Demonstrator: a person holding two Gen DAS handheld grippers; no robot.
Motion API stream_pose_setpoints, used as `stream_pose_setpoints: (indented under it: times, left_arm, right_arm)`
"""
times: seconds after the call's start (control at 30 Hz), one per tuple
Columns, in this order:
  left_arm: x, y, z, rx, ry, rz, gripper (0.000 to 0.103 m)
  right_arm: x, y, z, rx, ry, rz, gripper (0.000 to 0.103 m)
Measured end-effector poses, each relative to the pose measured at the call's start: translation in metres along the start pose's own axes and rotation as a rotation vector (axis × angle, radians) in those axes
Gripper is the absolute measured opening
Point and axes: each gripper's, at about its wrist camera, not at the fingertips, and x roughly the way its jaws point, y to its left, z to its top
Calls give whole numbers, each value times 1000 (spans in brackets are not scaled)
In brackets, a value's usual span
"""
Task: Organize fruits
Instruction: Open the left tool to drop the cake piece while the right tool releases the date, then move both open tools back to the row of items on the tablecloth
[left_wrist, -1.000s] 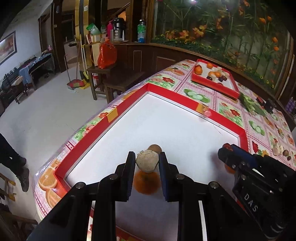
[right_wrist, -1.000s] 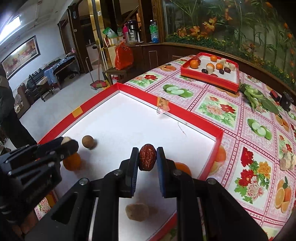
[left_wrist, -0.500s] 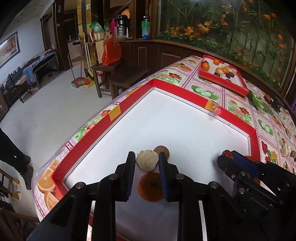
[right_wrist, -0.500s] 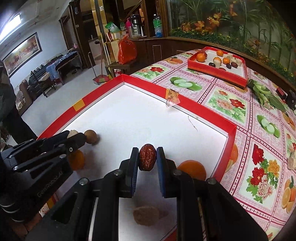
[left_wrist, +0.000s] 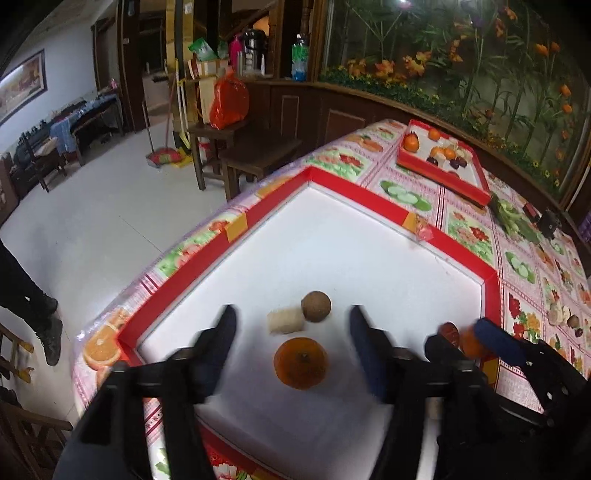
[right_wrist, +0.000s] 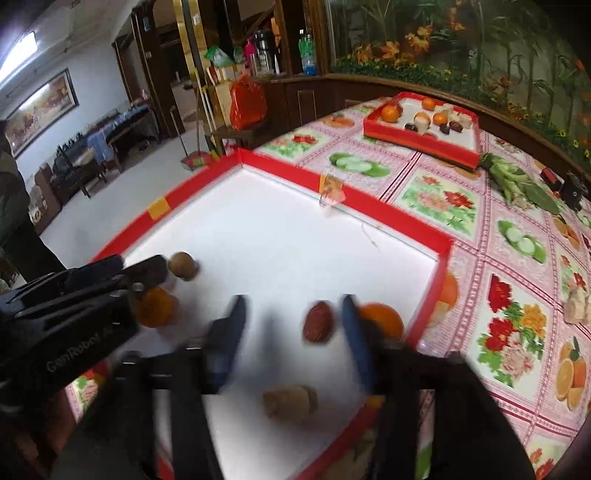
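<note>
Both fruits down in the near tray, both my grippers spread wide and empty.

The pale lump (left_wrist: 285, 321) lies low centre, touching the brown round fruit (left_wrist: 316, 306), above the orange (left_wrist: 300, 363), between my left gripper (left_wrist: 291, 325) fingers. The red date (right_wrist: 317, 327) lies inside my right gripper (right_wrist: 291, 314). The far tray (right_wrist: 417, 144), upper right, holds more fruit, so I judge sorting unfinished.

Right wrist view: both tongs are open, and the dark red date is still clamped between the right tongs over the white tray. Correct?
Not quite. The right tongs are open, so the dark red oval date is not clamped; the right wrist view shows it lying free between the spread fingers on the white red-rimmed tray. The left tongs are open too, as you said.
</note>
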Motion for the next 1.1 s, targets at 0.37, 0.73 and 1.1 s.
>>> stream_pose_setpoints:
  times: [0.37, 0.73, 1.1]
  left_arm:
    - [-44, -74, -17, 154, -115, -88, 84]
    - [-22, -222, -49, 394, -30, -289, 85]
    - [4, -266, -38, 395, -28, -313, 84]
  right_arm:
    - [-98, -91, -40, 147, -184, -131, 69]
    - [-93, -266, -75, 448, -81, -374, 61]
    - [-44, -304, -43, 475, -16, -383, 16]
